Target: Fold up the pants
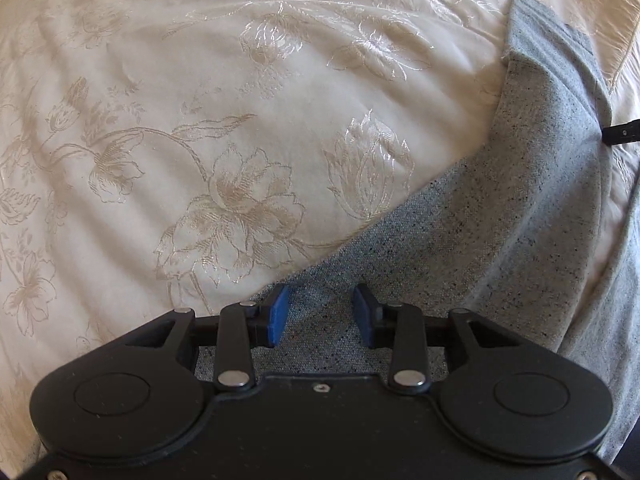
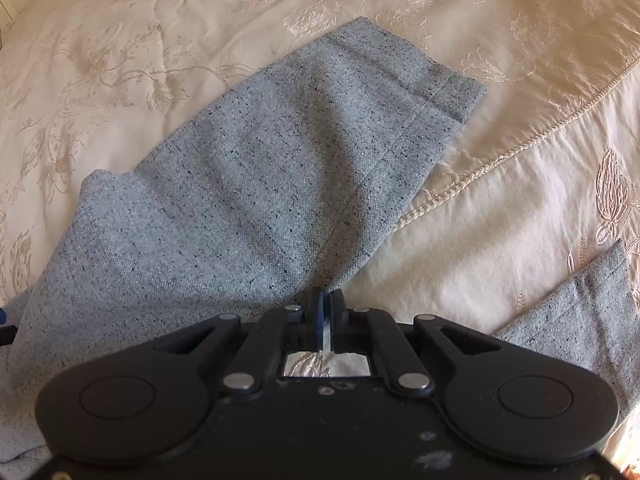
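The pants (image 2: 256,184) lie across the bedspread (image 1: 200,100), one grey leg stretched out flat toward its hem, a second piece of the same cloth off to the right — so the fold looks barely begun, with the doubling-over still to come. The right gripper (image 2: 325,312) is pinched nearly closed at the leg's edge; a thin pale sliver shows between its pads, seemingly cloth. The left gripper (image 1: 320,312) hovers over the fabric, jaws half apart, gripping nothing. No containers anywhere in sight.
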`<act>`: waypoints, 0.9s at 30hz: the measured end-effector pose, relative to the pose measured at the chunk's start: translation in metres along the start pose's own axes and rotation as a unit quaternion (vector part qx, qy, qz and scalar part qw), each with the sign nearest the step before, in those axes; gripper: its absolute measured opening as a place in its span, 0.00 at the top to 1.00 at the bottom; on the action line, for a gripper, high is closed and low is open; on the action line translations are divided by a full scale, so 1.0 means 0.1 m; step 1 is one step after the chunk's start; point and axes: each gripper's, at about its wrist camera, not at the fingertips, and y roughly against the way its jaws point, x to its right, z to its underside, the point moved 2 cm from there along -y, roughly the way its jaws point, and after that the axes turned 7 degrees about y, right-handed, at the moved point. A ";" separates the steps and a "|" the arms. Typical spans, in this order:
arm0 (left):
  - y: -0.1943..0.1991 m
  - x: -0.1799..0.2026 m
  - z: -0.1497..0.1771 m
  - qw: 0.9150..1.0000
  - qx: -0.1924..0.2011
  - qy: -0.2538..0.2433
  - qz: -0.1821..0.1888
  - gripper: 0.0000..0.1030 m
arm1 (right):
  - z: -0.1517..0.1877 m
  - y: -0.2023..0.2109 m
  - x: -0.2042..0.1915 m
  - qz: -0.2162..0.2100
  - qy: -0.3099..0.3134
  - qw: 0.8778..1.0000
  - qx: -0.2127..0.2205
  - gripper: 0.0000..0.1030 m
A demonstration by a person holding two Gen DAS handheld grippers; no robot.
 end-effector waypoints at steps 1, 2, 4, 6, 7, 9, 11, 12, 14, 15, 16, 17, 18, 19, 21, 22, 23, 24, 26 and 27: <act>0.00 0.00 0.01 1.000 0.002 0.001 0.008 0.88 | 0.00 0.00 0.00 0.000 -0.001 1.000 0.000 0.96; 0.01 0.00 0.00 1.000 0.003 0.005 0.012 0.98 | 0.00 0.00 0.00 0.001 -0.002 1.000 -0.001 0.96; 0.11 -0.06 -0.01 0.998 0.039 0.037 -0.031 0.99 | 0.00 0.01 0.01 0.002 -0.003 1.000 -0.001 0.95; 0.28 -0.24 -0.02 0.987 0.093 0.103 -0.082 0.99 | -0.01 0.04 0.02 0.003 -0.005 1.000 -0.004 0.94; 0.34 -0.42 -0.02 0.978 0.105 0.155 -0.091 0.99 | -0.02 0.05 0.02 0.003 -0.007 1.000 -0.004 0.93; 0.33 -0.63 -0.01 0.971 0.095 0.202 -0.082 0.99 | -0.06 0.13 0.02 0.007 -0.009 1.000 -0.004 0.92; 0.32 -0.70 0.05 0.970 0.088 0.204 -0.094 0.99 | -0.14 0.30 -0.01 0.021 -0.004 1.000 0.017 0.88; 0.32 -0.70 0.09 0.972 0.084 0.200 -0.087 0.99 | -0.20 0.39 -0.03 0.020 -0.001 0.999 0.036 0.84; 0.34 -0.67 0.16 0.974 0.073 0.204 -0.063 0.97 | -0.35 0.53 -0.07 0.008 -0.001 0.998 0.067 0.76; 0.35 -0.63 0.18 0.974 0.069 0.209 -0.052 0.97 | -0.45 0.56 -0.09 0.002 -0.005 0.997 0.073 0.74; 0.37 -0.60 0.21 0.973 0.066 0.215 -0.045 0.92 | -0.59 0.54 -0.11 -0.010 -0.011 0.997 0.072 0.73; 0.38 -0.59 0.24 0.972 0.066 0.221 -0.040 0.91 | -0.72 0.50 -0.14 -0.020 -0.020 0.997 0.068 0.73; 0.39 -0.57 0.26 0.970 0.066 0.230 -0.037 0.91 | -0.85 0.45 -0.16 -0.025 -0.030 0.997 0.063 0.72; 0.41 -0.55 0.28 0.969 0.065 0.237 -0.036 0.91 | -0.99 0.37 -0.20 -0.025 -0.041 0.997 0.055 0.72; 0.43 -0.52 0.32 0.965 0.066 0.251 -0.031 0.91 | -1.27 0.17 -0.31 -0.020 -0.050 0.998 0.033 0.71; 0.44 -0.51 0.34 0.963 0.067 0.259 -0.028 0.91 | -1.39 0.07 -0.37 -0.010 -0.053 0.998 0.024 0.71; 0.46 -0.50 0.36 0.961 0.067 0.266 -0.025 0.91 | -1.49 -0.02 -0.42 0.004 -0.054 0.998 0.017 0.71; 0.49 -0.49 0.38 0.959 0.067 0.274 -0.020 0.91 | -1.57 -0.11 -0.48 0.017 -0.052 0.998 0.007 0.70; 0.54 -0.48 0.43 0.956 0.071 0.283 -0.014 0.91 | -1.70 -0.32 -0.58 0.047 -0.048 0.998 -0.020 0.69; 0.57 -0.47 0.45 0.955 0.072 0.286 -0.014 0.91 | -1.72 -0.41 -0.60 0.061 -0.050 0.996 -0.031 0.68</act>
